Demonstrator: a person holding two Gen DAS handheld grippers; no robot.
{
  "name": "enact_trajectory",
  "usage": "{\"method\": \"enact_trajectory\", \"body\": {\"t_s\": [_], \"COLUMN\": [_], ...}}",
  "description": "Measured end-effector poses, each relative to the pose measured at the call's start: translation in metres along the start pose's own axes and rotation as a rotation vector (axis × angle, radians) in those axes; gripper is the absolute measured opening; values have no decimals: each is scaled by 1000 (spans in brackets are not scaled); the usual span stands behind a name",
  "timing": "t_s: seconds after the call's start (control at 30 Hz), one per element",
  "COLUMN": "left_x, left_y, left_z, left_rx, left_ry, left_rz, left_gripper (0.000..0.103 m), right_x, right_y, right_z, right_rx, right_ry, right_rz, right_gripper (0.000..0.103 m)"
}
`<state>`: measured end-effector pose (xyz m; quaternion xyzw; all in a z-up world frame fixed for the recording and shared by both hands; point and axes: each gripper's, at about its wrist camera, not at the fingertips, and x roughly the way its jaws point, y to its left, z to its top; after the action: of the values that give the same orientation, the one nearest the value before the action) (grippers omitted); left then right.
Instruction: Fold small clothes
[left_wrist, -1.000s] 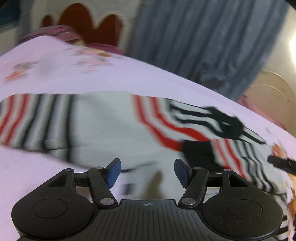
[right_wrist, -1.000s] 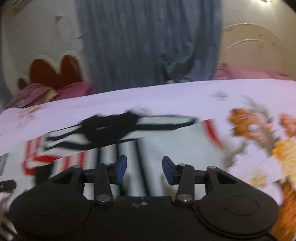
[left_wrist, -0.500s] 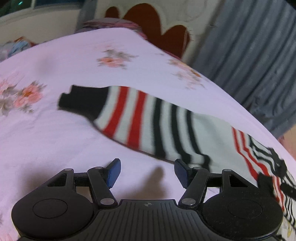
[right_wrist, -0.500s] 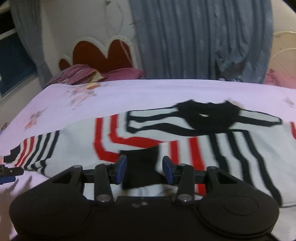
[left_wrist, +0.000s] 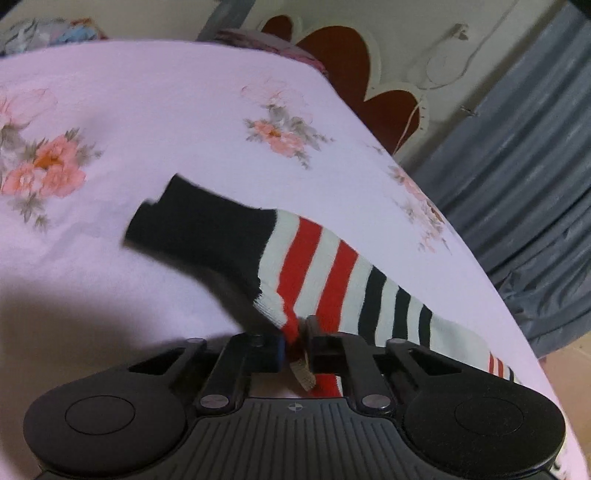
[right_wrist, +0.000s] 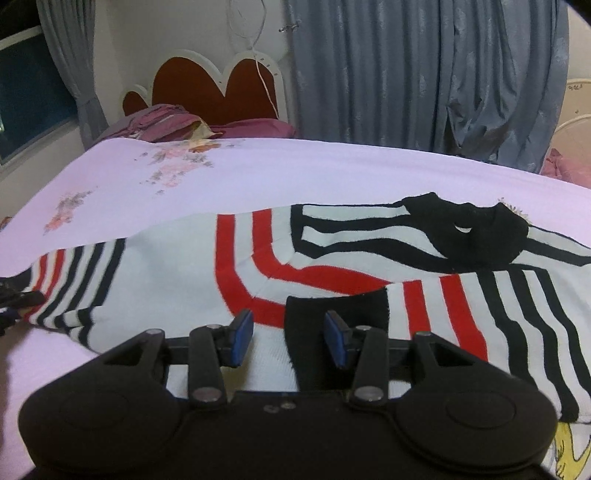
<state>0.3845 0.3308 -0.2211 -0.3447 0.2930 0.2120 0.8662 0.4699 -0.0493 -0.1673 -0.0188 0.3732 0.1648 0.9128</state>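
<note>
Between my left tongs (left_wrist: 297, 341), clenched, sits the striped sleeve (left_wrist: 321, 280) of the sweater (right_wrist: 332, 266); my right tongs (right_wrist: 289, 341) stand released over its black cuff (right_wrist: 332, 314).

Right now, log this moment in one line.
left gripper: shut on striped knit sweater sleeve | right gripper: open over black cuff | floral bedsheet

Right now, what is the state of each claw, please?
Left claw: closed, pinching the sleeve at its striped edge.
Right claw: open, holding nothing, over the sweater, its black cuff between the fingers.
</note>
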Motion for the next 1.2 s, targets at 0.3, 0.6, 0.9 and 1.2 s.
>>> {"method": "enact_trajectory", "body": {"t_s": [0.3, 0.6, 0.9, 1.2], "left_x": [-34, -32, -16, -67], "left_y": [-104, -281, -342, -288], "left_z": [4, -106, -225, -172], "left_rx": [254, 645, 954, 939], "left_ry": [-117, 39, 243, 51], "left_rz": [-223, -586, -565, -468], "left_gripper": [5, 5, 21, 78], "right_x": [-10, -78, -128, -112], "right_y": [-19, -101, -182, -152], "right_z": [0, -9, -57, -48], "right_rx": [98, 215, 312, 244], "right_ry": [-8, -105, -85, -87], "right_rz": [51, -69, -229, -103], "right_gripper": [41, 46, 52, 63]}}
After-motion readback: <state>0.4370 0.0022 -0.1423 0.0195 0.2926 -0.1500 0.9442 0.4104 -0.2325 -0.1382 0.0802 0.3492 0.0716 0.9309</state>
